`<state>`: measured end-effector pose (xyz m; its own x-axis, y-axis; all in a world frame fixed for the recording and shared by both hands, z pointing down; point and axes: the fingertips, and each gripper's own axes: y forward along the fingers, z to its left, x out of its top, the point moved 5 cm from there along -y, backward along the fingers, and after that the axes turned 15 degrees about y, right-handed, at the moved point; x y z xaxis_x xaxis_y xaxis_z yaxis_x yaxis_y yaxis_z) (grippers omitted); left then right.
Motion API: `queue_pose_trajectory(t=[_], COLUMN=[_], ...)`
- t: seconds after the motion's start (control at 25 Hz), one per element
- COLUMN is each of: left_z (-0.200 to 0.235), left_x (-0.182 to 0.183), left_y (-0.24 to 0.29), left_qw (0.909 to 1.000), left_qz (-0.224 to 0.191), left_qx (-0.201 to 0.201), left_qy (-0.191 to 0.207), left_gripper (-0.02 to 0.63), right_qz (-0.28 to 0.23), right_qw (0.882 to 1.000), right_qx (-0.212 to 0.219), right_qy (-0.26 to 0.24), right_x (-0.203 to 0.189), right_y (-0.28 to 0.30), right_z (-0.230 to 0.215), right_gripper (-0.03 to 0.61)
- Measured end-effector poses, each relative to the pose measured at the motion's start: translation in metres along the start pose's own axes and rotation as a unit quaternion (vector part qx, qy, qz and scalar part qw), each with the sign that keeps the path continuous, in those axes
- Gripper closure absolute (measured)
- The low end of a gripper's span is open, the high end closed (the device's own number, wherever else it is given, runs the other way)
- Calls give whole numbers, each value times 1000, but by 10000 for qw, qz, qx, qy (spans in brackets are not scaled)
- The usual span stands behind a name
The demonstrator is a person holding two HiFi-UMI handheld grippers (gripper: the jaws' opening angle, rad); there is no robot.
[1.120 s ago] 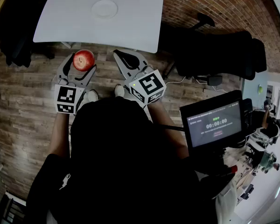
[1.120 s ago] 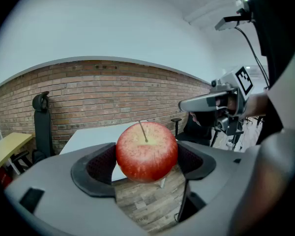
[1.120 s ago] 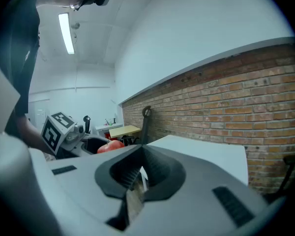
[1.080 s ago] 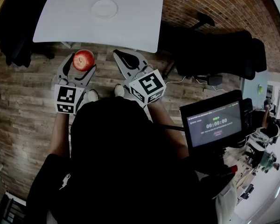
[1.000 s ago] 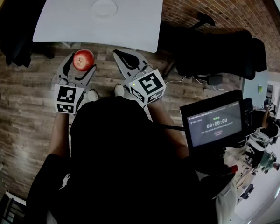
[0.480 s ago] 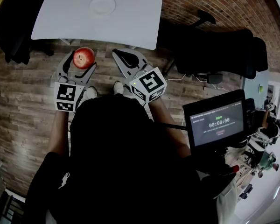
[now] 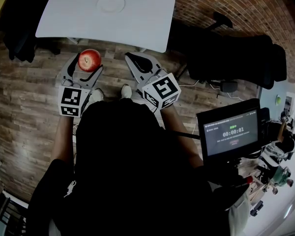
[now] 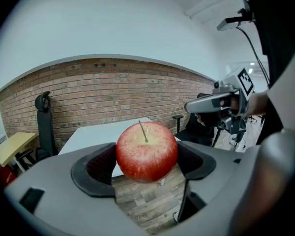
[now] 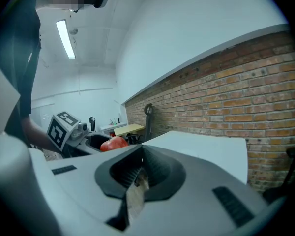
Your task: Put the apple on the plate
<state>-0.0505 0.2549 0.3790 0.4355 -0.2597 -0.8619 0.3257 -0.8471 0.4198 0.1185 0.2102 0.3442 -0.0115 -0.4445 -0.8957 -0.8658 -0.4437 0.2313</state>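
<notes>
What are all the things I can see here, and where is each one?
table: one, white, ahead of the person
plate: one, white, on the table's far half
apple: one, red, in the air short of the table's near edge
office chair: at least one, black, right of the table
screen: one, black, showing a timer, at the person's right
floor: brown wood planks, below everything
brick wall: red-brown, beyond the table
left hand-held gripper: one, grey, jaws clamped on the apple
right hand-held gripper: one, grey, jaws together, holding nothing
</notes>
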Motion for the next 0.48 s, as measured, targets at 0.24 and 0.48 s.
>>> queue_pose_trajectory(t=[0.24, 0.48], left_z=[-6, -18], left_x=[20, 19], left_y=[16, 15], left_qw=[9997, 9994], left_qz=[158, 206], left_qx=[202, 286], left_qy=[-31, -7], left_gripper=[225, 225], right_qz=[37, 47], right_qw=[9999, 9997], right_qx=[132, 221], right_qy=[58, -9], right_x=[11, 2], right_y=[-16, -23], right_z=[-29, -35], right_gripper=[575, 575])
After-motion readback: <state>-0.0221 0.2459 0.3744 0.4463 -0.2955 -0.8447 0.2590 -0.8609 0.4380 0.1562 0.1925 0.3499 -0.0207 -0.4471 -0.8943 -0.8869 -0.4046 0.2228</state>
